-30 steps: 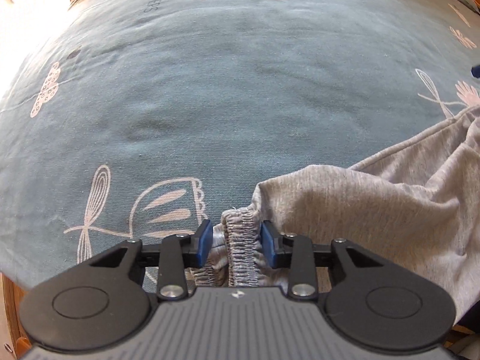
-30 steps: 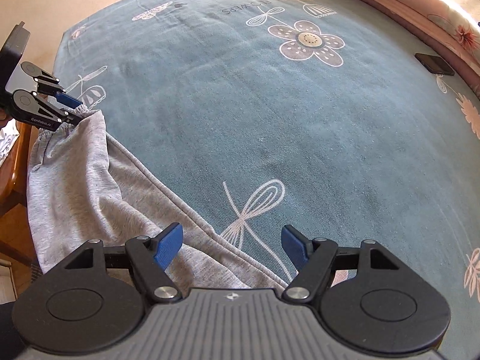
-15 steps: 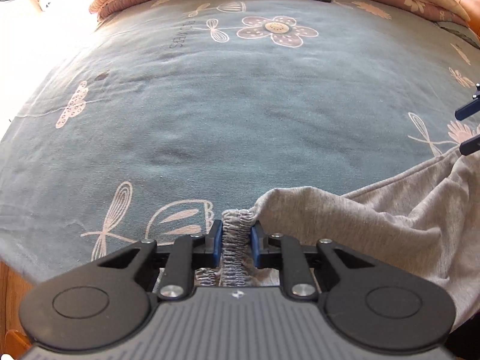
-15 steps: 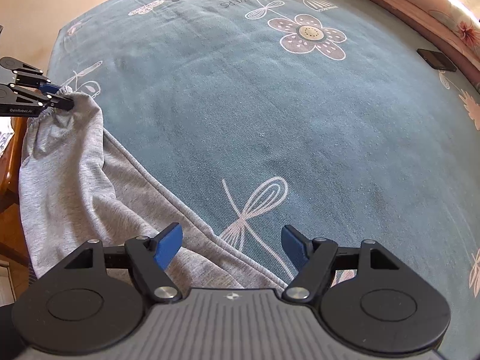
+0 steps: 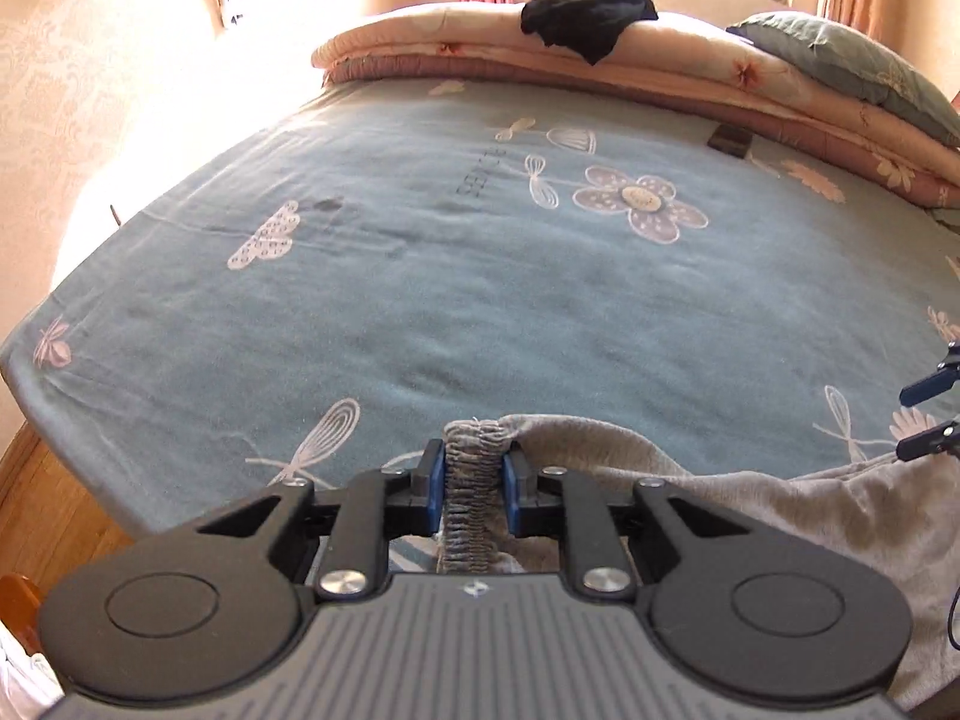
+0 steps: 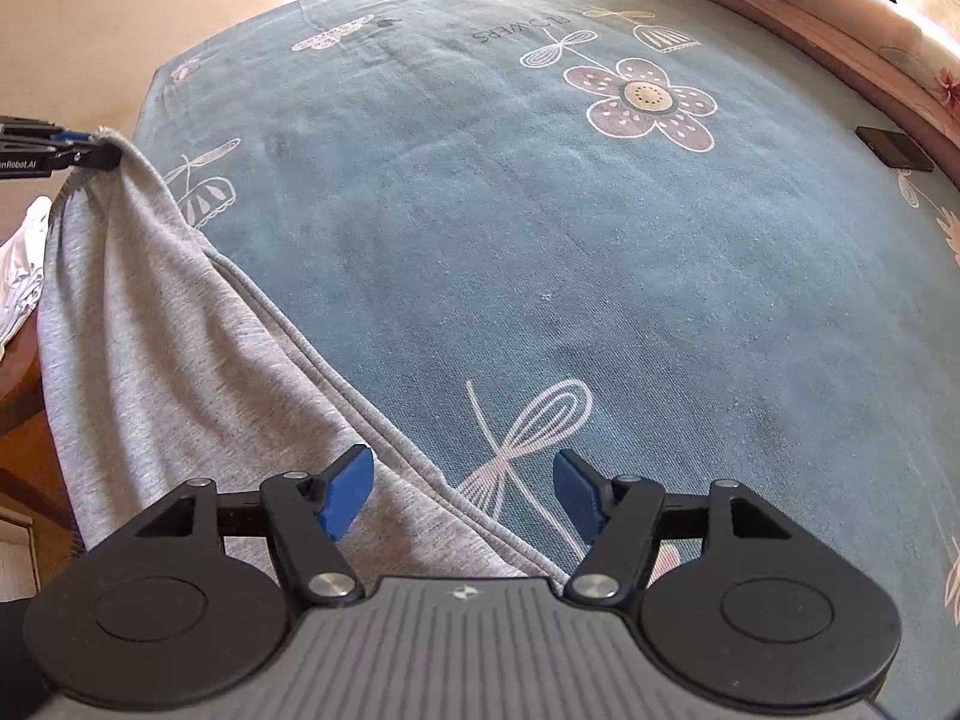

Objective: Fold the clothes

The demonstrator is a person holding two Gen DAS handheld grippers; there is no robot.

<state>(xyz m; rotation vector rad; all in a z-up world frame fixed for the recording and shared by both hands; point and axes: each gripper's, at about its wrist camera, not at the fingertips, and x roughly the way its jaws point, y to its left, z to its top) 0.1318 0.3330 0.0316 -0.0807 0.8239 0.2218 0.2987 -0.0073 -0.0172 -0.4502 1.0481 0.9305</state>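
left gripper (image 5: 474,495): gripping the ribbed elastic waistband (image 5: 473,480) of the grey garment (image 6: 180,360), blue pads pressing on both sides.
right gripper (image 6: 462,495): jaws apart and just now narrowing, pads not pressing; the garment's hem edge is passing between them.
grey garment: lying at the near edge of the blue bedspread (image 5: 450,300), one corner being lifted clear.
far: folded pink quilt (image 5: 690,66), black cloth (image 5: 585,15) lying on it, grey pillow (image 5: 840,60).
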